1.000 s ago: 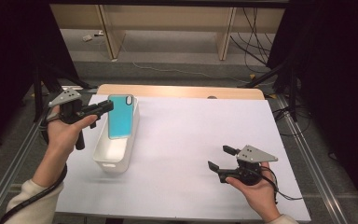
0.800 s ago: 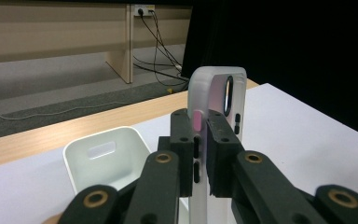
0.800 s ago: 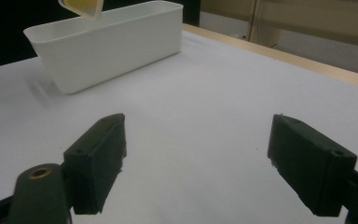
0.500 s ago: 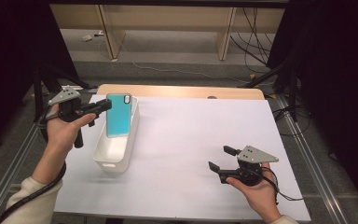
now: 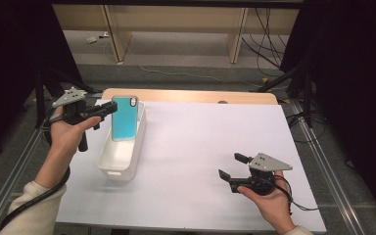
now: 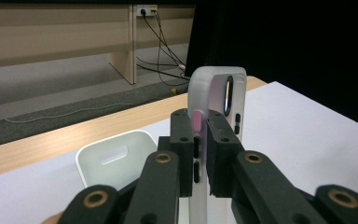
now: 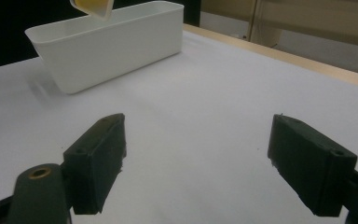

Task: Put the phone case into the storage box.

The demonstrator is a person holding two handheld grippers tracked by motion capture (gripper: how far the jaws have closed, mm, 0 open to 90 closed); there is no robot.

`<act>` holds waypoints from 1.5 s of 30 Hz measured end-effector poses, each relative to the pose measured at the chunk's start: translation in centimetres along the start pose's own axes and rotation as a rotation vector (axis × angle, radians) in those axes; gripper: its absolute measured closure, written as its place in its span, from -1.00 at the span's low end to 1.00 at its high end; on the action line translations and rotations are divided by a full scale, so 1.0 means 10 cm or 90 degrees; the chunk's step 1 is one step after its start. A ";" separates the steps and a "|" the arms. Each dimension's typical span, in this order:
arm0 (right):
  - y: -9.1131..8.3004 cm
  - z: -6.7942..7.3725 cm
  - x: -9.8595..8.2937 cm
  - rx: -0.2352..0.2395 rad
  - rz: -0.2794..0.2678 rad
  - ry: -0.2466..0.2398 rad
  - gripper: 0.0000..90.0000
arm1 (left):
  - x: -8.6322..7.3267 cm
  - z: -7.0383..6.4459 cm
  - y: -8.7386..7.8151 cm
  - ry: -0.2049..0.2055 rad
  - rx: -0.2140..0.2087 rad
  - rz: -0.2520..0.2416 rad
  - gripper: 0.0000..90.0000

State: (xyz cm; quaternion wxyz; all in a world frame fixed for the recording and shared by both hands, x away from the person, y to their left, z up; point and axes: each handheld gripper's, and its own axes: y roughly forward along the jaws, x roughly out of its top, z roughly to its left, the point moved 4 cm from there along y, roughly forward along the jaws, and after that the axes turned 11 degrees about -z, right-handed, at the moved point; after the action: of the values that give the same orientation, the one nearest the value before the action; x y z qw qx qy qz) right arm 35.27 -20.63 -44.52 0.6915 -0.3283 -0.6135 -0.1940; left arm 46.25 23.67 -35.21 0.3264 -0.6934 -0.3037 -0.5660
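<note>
L gripper pinches a teal phone case by its edge; jaws pressed on the translucent side w/ button slots, seen close in the left gripper view. Case is upright above the far end of the white plastic bin. R gripper is spread wide, holding nothing, low over the white table, well apart from the bin.

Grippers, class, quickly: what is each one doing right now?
Left gripper: shut on the phone case, above the white bin.
Right gripper: open, holding nothing.
</note>
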 end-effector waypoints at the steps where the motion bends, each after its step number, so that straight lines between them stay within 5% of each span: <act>1: 0.00 0.00 0.00 0.000 0.000 0.000 -0.54 | 0.00 0.01 0.00 -0.001 0.000 -0.001 0.83; 16: 0.00 0.00 -0.01 0.000 -0.020 -0.001 -0.54 | 0.02 0.10 0.05 0.011 0.001 0.000 0.83; 33: -0.03 0.01 -0.01 0.001 0.003 0.005 -0.55 | 0.01 0.19 0.11 0.018 0.007 0.004 0.83; 34: 0.00 0.03 -0.01 0.007 -0.020 0.012 -0.55 | 0.01 0.19 0.12 0.017 0.008 0.003 0.83; 45: 0.00 0.03 -0.02 0.009 -0.021 0.013 -0.55 | 0.02 0.25 0.16 0.019 0.009 0.004 0.83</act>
State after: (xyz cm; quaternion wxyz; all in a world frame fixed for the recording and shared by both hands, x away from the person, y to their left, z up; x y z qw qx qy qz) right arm 35.07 -20.46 -44.67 0.6967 -0.3113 -0.6133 -0.2041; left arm 49.08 24.72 -35.56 0.3376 -0.6836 -0.3001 -0.5733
